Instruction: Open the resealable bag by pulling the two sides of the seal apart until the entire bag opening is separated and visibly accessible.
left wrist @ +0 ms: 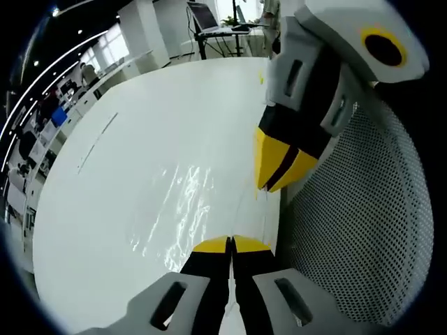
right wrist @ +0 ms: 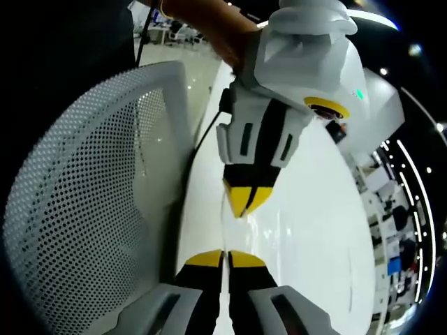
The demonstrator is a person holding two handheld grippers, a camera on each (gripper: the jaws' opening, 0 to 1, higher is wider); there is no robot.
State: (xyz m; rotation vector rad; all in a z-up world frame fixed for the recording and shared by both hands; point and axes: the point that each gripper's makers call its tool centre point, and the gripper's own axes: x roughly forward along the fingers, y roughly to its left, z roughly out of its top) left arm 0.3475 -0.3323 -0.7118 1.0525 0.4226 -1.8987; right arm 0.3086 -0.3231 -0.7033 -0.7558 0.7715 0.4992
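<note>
White table [left wrist: 140, 139]: both grippers' fingers pinch the clear bag [left wrist: 181, 202] edge (no legible writing).

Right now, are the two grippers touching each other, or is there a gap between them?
Apart. In the left gripper view, the left gripper sits shut on the clear bag, and white table shows between it and the right gripper.

White table [left wrist: 105, 209]; perforated white chair [left wrist: 363, 209] beside it; laptop [left wrist: 204, 15] far bkgd.

left gripper view: low over white table [left wrist: 140, 139], close | right gripper view: faces opposite | shared: table, mesh chair [right wrist: 77, 181]
</note>
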